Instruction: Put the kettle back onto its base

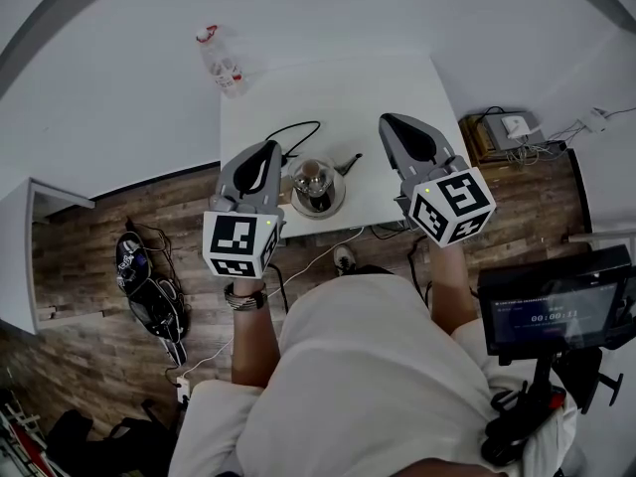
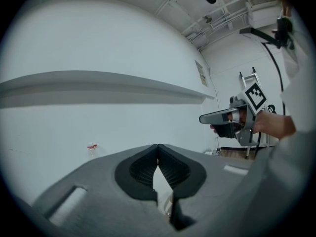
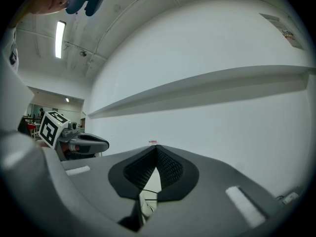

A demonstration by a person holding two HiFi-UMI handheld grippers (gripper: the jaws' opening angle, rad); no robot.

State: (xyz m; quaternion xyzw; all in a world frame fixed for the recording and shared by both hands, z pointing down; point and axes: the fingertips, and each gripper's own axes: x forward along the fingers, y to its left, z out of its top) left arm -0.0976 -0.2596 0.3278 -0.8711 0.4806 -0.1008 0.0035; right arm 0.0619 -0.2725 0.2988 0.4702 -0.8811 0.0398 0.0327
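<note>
Kettle: I saw the glass kettle [image 1: 312, 178] standing upright close to the near edge of the white table [image 1: 328, 87]. It sat over the round silvery base [image 1: 336, 205], which showed as a ring around it. From above I could not tell whether it was fully seated.
Left hand-held gripper: The left hand-held gripper [image 1: 269, 150] had its jaws pressed together with nothing between the pads. It hung just beside the kettle at 9 o'clock, with no contact that I could see.
Right hand-held gripper: The right hand-held gripper [image 1: 390, 123] also had its jaws pressed together and empty. It was near the kettle at 2 o'clock, apart from it and above the table.
Why held so: I judged both were parked either side of the kettle, aimed roughly level at the bare wall, so neither could nudge it.
Cable: A black cable [image 1: 293, 127] lay in a slack loop at 11 o'clock from the kettle. I took the slack as what let the base sit flat.
Bottle: A clear bottle [image 1: 221, 63] with a red cap lay at the table's far-left corner, well apart at 11 o'clock and out of the working space.
Task standing: I judged the kettle to be already on its base, or very nearly so.
</note>
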